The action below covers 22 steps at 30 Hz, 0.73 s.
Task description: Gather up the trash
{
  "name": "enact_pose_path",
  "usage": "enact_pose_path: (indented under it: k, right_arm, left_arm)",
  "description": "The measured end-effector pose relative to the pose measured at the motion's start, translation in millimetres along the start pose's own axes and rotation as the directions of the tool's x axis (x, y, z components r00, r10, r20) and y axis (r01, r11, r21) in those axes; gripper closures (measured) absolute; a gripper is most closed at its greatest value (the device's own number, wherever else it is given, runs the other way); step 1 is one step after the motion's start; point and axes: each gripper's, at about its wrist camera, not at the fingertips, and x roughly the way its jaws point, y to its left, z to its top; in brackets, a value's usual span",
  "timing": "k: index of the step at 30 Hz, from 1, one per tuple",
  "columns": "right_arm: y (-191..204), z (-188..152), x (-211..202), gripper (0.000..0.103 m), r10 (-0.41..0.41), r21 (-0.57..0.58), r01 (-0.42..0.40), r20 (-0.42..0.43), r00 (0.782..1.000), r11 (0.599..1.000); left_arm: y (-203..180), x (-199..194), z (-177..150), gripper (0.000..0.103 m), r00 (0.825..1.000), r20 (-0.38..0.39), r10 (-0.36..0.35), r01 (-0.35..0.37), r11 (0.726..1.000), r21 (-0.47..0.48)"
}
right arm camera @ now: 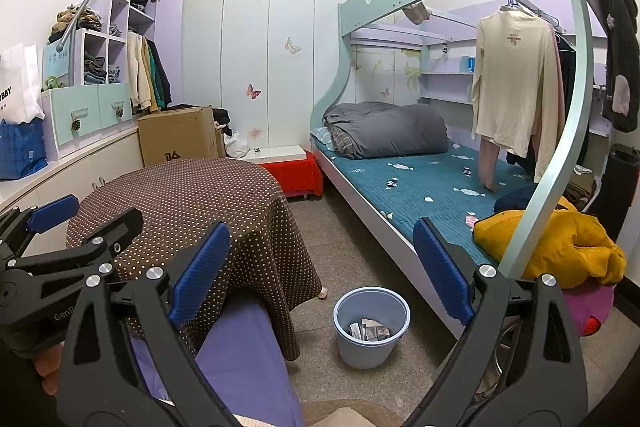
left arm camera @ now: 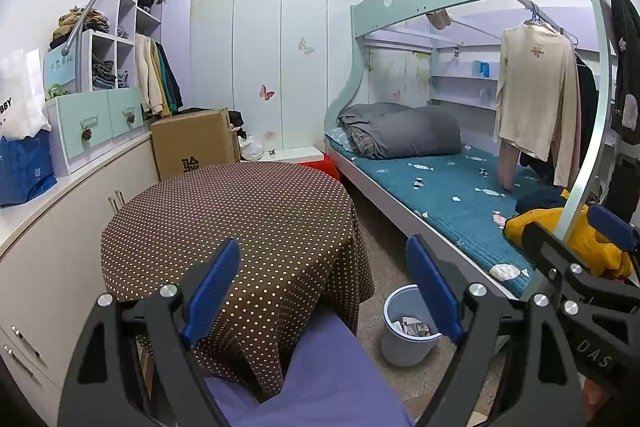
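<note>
Both claws gape wide and hold nothing: the left gripper [left arm camera: 328,291] and the right gripper [right arm camera: 320,271]. The blue bin [right arm camera: 372,327] stands on the floor between the dotted table's [right arm camera: 180,195] edge and the bed [right arm camera: 420,183], 1 heap of paper scraps [right arm camera: 370,330] inside. Only the right wrist view shows a red stool [right arm camera: 296,171].

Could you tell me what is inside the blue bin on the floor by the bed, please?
The blue bin holds a few crumpled wrappers or paper scraps lying at its bottom. Its near wall hides part of the inside, so anything against that side cannot be seen.
</note>
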Motion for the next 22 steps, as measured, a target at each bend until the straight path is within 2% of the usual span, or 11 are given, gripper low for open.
enact_pose_path:
  k: [22]
  right_arm:
    - [-3.7,0.1,1.3,0.012,-0.001,0.002,0.001,-0.005,1.000,1.000]
  left_arm:
    - [-0.9,2.4,0.6,0.019,1.000,-0.007,0.008,-0.008,1.000,-0.004]
